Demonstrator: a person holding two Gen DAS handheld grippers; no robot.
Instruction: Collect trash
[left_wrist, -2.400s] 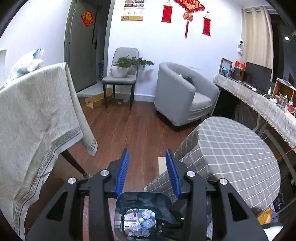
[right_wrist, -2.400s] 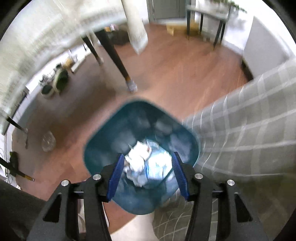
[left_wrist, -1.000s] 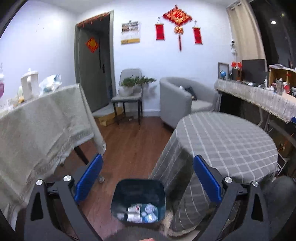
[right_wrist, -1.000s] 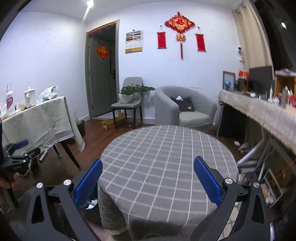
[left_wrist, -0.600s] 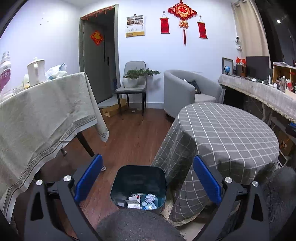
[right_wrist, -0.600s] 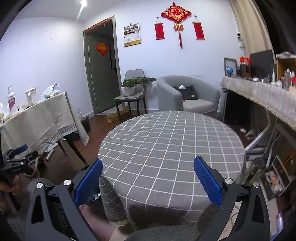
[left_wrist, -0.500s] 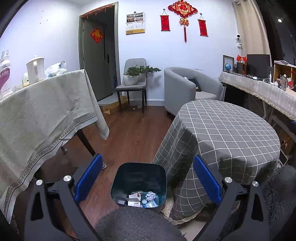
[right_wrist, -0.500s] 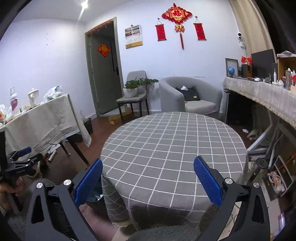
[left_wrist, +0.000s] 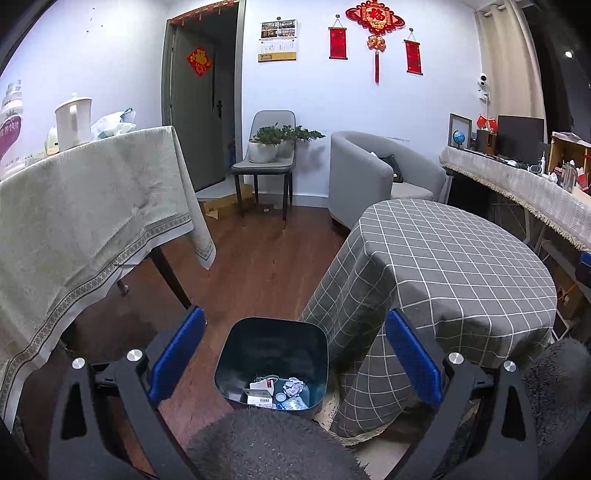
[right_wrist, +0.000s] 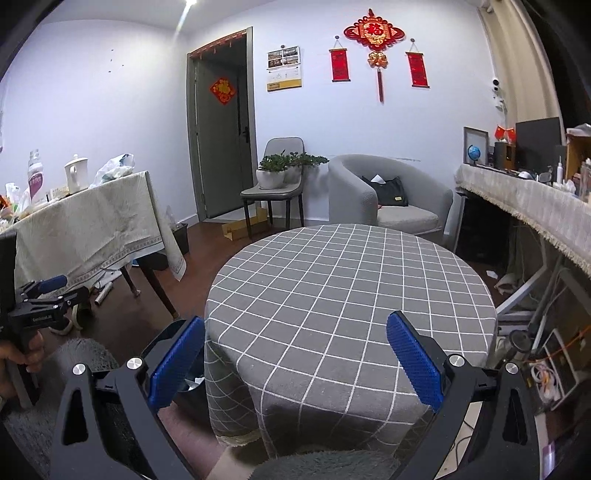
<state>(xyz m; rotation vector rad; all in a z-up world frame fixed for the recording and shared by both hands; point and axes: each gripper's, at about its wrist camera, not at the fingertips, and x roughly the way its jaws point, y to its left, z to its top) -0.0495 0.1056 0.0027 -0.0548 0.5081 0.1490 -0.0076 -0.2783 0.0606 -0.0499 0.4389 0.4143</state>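
A dark teal trash bin stands on the wood floor beside the round table, with crumpled paper and wrappers in its bottom. My left gripper is open and empty, held above and in front of the bin. My right gripper is open and empty, facing the round table with the grey checked cloth. The bin's edge shows behind the right gripper's left finger. The left gripper also shows at the left edge of the right wrist view.
A table with a beige cloth stands to the left with a kettle and bags on it. A grey armchair, a chair with a plant and a long cluttered desk line the far side. Grey fuzzy fabric fills the bottom.
Both grippers have lifted away from the bin and opened wide. The right gripper swung up from over the bin to face the round table; the crumpled trash now lies in the bin.
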